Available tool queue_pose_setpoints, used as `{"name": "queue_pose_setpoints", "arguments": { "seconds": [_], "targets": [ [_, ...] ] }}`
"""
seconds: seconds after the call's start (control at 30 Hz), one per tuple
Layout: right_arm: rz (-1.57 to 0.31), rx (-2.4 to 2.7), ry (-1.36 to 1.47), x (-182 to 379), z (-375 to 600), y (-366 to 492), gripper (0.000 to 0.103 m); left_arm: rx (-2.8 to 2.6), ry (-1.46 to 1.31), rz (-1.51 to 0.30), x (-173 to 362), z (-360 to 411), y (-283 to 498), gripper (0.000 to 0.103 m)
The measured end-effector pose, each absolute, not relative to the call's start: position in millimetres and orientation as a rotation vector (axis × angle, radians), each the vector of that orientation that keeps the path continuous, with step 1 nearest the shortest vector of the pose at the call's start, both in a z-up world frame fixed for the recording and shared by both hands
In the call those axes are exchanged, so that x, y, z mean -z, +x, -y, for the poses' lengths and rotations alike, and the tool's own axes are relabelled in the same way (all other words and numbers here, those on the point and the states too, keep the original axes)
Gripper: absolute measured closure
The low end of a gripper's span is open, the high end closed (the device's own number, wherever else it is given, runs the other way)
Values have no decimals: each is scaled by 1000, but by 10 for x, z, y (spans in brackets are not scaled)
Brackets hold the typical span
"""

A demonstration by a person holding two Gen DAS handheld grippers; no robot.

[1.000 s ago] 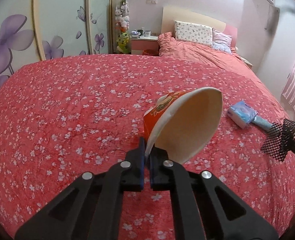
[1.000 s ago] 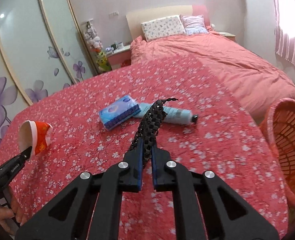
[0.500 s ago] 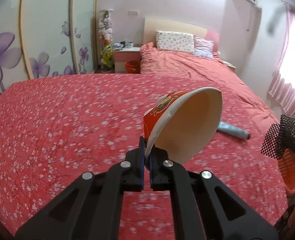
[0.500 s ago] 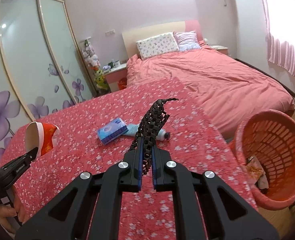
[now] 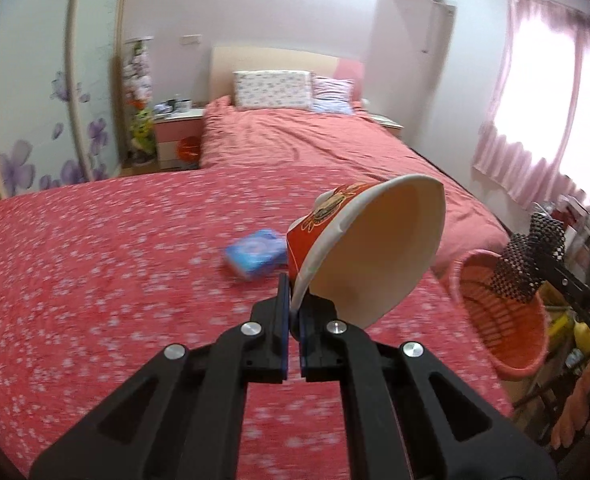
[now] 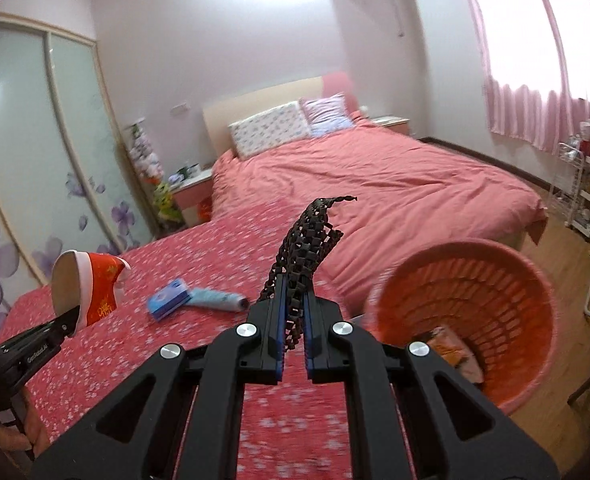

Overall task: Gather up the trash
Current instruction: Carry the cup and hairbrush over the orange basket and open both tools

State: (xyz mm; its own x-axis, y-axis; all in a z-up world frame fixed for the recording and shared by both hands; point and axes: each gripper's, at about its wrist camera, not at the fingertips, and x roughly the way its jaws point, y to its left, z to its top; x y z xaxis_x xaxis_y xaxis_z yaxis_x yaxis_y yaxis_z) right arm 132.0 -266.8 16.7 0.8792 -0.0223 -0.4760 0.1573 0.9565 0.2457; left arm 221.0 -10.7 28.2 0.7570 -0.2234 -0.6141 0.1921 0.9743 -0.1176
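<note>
My left gripper (image 5: 293,312) is shut on the rim of a red paper bowl (image 5: 371,248), held tilted above the red flowered cloth; it also shows in the right wrist view (image 6: 91,284). My right gripper (image 6: 293,312) is shut on a black foam net (image 6: 307,240), also seen at the right of the left wrist view (image 5: 527,260). An orange laundry-style basket (image 6: 475,304) stands on the floor right of the table edge, with some wrappers inside; in the left wrist view the basket (image 5: 499,320) is below the net.
A blue tissue pack (image 6: 167,298) and a light blue folded umbrella (image 6: 219,300) lie on the flowered cloth (image 5: 95,280). A pink bed (image 6: 375,184) lies beyond. A white rack (image 6: 587,184) stands at the right by the curtains.
Both grippers have swung right with their loads. The basket has come closer and larger in both views, and the net now hangs over the basket's near rim.
</note>
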Motion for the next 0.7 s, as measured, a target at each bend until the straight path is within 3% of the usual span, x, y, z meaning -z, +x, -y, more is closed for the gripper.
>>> {"name": "queue_pose_setpoints", "arguments": {
  "seconds": [0.7],
  "targets": [
    [-470, 296, 412, 76, 3762, 1060, 96, 560, 17, -735, -102, 2053, 2144, 98]
  ]
}}
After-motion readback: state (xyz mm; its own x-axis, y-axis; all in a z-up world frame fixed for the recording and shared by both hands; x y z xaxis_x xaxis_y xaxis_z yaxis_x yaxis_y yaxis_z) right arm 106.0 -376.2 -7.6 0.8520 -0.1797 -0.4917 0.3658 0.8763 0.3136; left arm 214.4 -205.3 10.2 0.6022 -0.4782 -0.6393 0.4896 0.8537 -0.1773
